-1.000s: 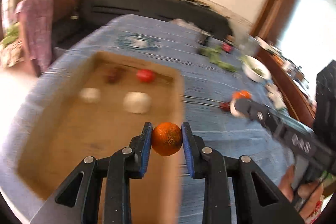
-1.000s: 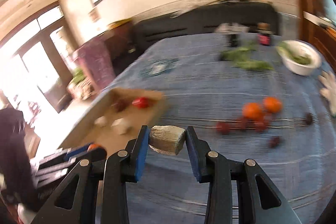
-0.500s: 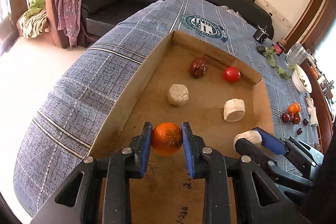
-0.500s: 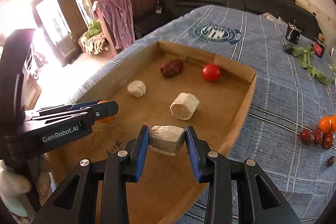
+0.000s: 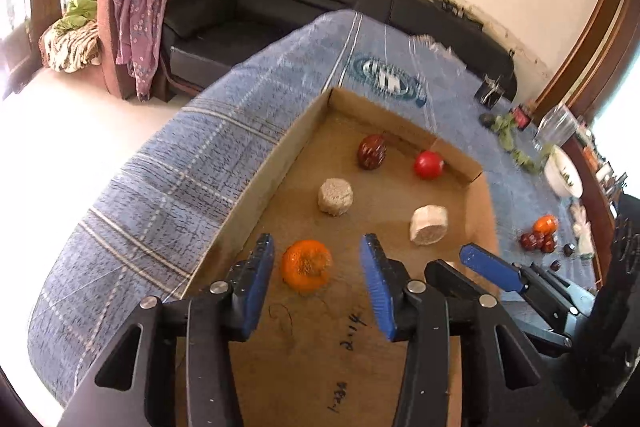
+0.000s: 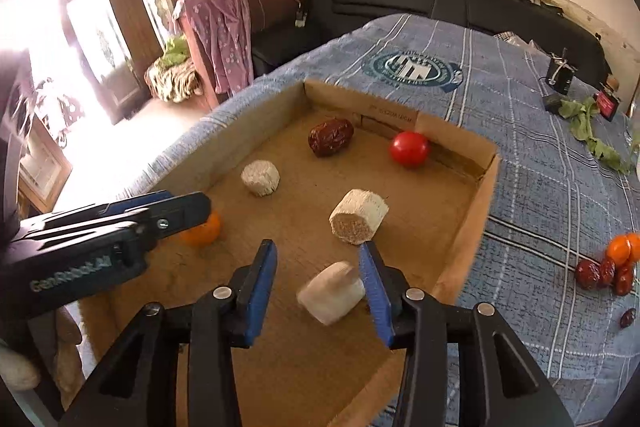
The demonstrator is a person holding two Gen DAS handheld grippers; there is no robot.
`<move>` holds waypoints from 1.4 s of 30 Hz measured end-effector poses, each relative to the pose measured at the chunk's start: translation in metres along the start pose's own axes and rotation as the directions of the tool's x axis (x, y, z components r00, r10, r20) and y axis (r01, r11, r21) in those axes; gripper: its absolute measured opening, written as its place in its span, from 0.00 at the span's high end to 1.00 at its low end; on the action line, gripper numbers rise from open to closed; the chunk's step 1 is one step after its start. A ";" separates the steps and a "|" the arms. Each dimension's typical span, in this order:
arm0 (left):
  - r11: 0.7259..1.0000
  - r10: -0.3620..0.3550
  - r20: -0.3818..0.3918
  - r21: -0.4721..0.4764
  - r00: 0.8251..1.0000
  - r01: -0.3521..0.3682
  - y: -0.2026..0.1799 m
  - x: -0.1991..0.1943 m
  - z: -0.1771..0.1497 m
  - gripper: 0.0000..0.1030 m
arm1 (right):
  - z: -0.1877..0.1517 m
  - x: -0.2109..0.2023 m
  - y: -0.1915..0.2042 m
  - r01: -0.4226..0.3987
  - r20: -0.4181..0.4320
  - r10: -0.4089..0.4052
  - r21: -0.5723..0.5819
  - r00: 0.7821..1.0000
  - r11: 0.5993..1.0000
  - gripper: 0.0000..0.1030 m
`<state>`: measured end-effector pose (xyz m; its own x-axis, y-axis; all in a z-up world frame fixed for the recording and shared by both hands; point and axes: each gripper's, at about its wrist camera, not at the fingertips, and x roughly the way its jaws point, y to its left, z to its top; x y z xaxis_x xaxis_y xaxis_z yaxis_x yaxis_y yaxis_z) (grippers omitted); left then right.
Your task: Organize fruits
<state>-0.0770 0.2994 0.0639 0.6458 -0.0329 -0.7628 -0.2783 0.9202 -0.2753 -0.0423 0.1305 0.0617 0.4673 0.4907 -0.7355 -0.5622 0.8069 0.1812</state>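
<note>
Since 0.5 s ago: both grippers let go, orange and pale chunk now lie loose in the box
Left gripper (image 5: 316,263): jaws wide apart, holding nothing, orange (image 5: 306,265) on the floor between them
Right gripper (image 6: 318,267): spread open too, pale chunk (image 6: 331,291) by its right finger
Cardboard box (image 6: 468,223): also 2 pale chunks, a date (image 6: 331,136), a tomato (image 6: 409,148)
Blue cloth (image 6: 560,195): more fruit well off to the right

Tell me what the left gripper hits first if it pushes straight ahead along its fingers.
Most likely the orange, lying on the cardboard tray floor between the open fingers of the left gripper. It sits below the fingertips, so the gripper might pass over it and meet the tray floor instead.
</note>
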 end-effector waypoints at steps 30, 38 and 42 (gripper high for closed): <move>0.968 -0.020 0.301 0.243 0.954 -0.056 -0.149 -0.125 -0.065 0.19 | -0.015 -0.238 -0.110 0.229 0.371 -0.257 0.117 0.892 0.966 0.12; 0.954 -0.061 0.233 0.298 0.971 -0.011 -0.176 -0.102 -0.077 0.19 | -0.085 -0.206 -0.190 0.325 0.173 -0.365 0.221 0.915 0.919 0.13; 0.945 -0.071 0.202 0.328 0.977 0.001 -0.187 -0.090 -0.083 0.19 | -0.103 -0.209 -0.223 0.330 0.134 -0.378 0.286 0.916 0.900 0.19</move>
<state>-0.1422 0.0977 0.1358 0.7942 -0.0187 -0.6073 -0.0290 0.9972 -0.0686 -0.0851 -0.1856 0.1075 0.7322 0.1884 -0.6545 -0.1567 0.9818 0.1073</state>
